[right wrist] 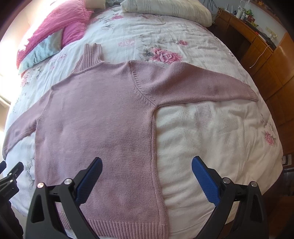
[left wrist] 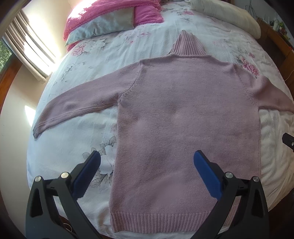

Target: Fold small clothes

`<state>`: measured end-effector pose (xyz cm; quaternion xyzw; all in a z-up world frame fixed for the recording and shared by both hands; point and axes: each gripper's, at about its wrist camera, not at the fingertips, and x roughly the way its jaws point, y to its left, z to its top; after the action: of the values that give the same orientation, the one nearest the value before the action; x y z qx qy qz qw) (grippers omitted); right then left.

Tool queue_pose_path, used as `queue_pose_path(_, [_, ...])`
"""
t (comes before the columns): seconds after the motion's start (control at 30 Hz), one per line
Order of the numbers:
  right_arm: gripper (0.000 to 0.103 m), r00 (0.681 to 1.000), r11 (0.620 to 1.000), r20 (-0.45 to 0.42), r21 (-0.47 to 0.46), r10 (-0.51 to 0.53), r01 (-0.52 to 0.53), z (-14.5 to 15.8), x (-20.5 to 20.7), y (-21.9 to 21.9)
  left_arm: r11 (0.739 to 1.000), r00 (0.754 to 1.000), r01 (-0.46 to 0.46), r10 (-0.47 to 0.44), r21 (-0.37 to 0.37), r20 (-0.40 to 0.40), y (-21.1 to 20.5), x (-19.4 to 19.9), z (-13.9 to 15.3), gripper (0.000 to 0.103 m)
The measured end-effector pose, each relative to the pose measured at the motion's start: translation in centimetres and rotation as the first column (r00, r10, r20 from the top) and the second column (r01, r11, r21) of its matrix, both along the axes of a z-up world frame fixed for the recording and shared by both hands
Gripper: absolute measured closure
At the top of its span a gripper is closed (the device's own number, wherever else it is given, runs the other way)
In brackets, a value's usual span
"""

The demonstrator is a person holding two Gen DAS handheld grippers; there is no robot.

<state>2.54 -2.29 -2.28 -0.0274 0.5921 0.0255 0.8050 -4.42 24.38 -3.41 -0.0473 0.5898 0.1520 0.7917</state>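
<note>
A dusty-pink knit turtleneck sweater lies flat on the floral bedspread, collar pointing away, both sleeves spread out sideways, ribbed hem nearest me. My left gripper hovers open above the sweater's lower left side edge, nothing between its blue pads. In the right wrist view the same sweater fills the left half, its right sleeve stretched across the bed. My right gripper is open above the lower right side seam. The left gripper's black tip shows at the left edge.
Pink and pale-blue pillows lie at the bed's far left, a cream pillow at the far right. Wooden furniture with a cable stands to the right of the bed. A curtained window is at the left.
</note>
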Motion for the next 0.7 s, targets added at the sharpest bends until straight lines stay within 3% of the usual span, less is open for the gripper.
queue_pose_path(0.17, [0.005,1.0,1.0,0.001,-0.003,-0.002,0.002,-0.1,0.2,-0.1,1.0,1.0,0.003,-0.003,-0.017,-0.009,-0.3,0.4,-0.3,0.003])
queue_pose_path(0.27, [0.005,1.0,1.0,0.0,0.0,-0.004,0.004,-0.2,0.4,-0.3,0.997,1.0,0.005,-0.007,-0.078,-0.024,-0.5,0.5,-0.5,0.003])
queue_pose_path(0.57, [0.005,1.0,1.0,0.01,-0.001,-0.009,0.009,-0.8,1.5,-1.3,0.998,0.999,0.024,-0.022,-0.06,0.032,-1.3,1.9,-0.7,0.003])
queue_pose_path(0.7, [0.005,1.0,1.0,0.013,0.007,-0.019,0.019,-1.2,2.4,-2.3,0.998,0.999,0.044,-0.043,-0.036,0.021,-2.4,3.3,-1.3,0.003])
